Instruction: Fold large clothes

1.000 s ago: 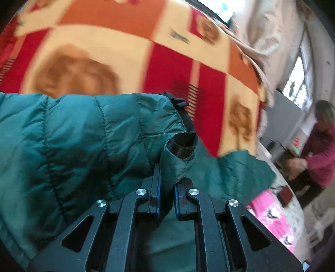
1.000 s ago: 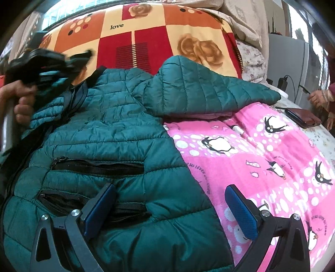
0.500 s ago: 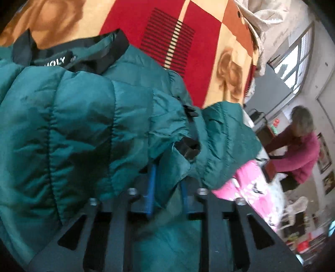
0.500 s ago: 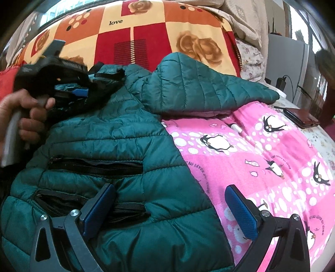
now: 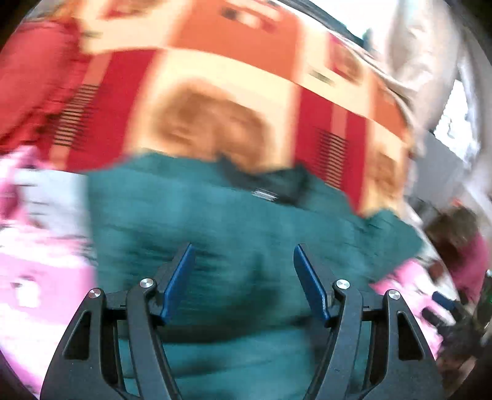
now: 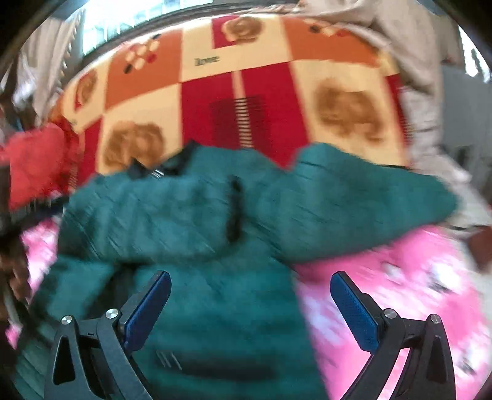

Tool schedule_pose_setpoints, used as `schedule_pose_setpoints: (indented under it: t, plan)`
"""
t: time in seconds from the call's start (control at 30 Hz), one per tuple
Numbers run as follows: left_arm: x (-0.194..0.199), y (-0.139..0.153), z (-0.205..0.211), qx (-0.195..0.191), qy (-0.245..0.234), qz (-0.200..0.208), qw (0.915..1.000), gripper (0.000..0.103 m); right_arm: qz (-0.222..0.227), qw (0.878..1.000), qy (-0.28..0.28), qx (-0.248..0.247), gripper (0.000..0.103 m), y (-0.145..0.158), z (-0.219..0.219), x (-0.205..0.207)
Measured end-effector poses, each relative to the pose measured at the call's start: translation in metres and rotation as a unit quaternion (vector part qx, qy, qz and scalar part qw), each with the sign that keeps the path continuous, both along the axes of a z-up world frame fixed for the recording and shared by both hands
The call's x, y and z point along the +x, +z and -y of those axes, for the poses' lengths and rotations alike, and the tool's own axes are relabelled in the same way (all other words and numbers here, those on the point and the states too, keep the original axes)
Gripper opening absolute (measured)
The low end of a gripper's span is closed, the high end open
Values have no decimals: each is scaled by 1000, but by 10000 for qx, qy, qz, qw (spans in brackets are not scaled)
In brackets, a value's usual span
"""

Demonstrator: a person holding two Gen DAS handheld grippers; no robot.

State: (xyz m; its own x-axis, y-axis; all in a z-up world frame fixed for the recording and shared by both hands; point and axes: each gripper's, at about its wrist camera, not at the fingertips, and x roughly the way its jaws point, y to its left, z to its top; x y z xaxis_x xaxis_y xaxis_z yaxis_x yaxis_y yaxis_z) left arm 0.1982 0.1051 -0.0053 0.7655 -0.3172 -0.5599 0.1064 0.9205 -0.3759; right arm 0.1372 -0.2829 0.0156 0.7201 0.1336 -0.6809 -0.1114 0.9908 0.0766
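Both views motion-blurred; green jacket quilting smeared, hem cut off; bystander indistinct.

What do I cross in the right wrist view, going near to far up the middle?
Right gripper, jaws apart and empty → green jacket → jacket's black collar → red-and-orange checked blanket → bright window.

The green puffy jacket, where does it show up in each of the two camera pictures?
Left wrist view: the green puffy jacket fills the lower middle, spreading rightward, behind the tongs.
Right wrist view: the green puffy jacket covers the middle and lower left, one sleeve reaching right.
Shared landmark: the red and orange checked blanket lies behind the jacket's black collar in both.
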Motion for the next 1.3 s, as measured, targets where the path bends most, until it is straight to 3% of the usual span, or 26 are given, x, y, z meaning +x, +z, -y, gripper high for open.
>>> schedule_pose_setpoints:
  t: [0.07,0.2,0.27,0.33,0.4,0.6,0.73,0.8,0.93,1.0,1.07,1.13,1.2,1.3]
  plan:
    - [-3,-3,-25,112,398,28,9991,67,-269,9990,36,364,100,-17,-4,35]
    - [5,-27,-58,127,843,-291,9959,67,-1096,9911,107,753,56,-67,-11,101]
    - [10,-41,-63,63,931,-464,9946,67,-1333,9848,246,1090,54,-81,-14,109]
    - [14,-55,-68,-47,991,-684,9927,67,-1386,9818,416,1233,38,-82,-16,112]
    - [17,-63,-68,-121,978,-816,9918,67,-1143,9829,585,1321,16,-68,-12,106]
    - [19,-60,-61,-206,948,-703,9928,67,-710,9944,298,717,13,-40,20,106]
    - [24,-55,-45,-251,856,-637,9940,67,-1235,9876,235,935,14,-61,38,121]
    - [30,-57,-36,-200,779,-676,9945,67,-1391,9814,174,1309,33,-66,45,121]
    - [35,-66,-26,209,912,-807,9923,67,-843,9840,-16,1567,40,-42,56,98]
    - [33,-70,-28,110,939,-777,9925,67,-252,9898,-213,1389,44,-15,56,78]
    - [31,-72,-29,51,956,-759,9925,67,4,9928,-28,1199,44,-1,44,69]
    - [30,-78,-30,-11,1000,-776,9920,67,-132,9929,519,1059,44,-1,11,74]
    - [29,-83,-30,-56,999,-824,9916,67,-424,9923,982,618,44,-15,-25,85]
    - [28,-87,-35,-175,1023,-849,9910,67,-767,9925,951,78,45,-47,-38,101]
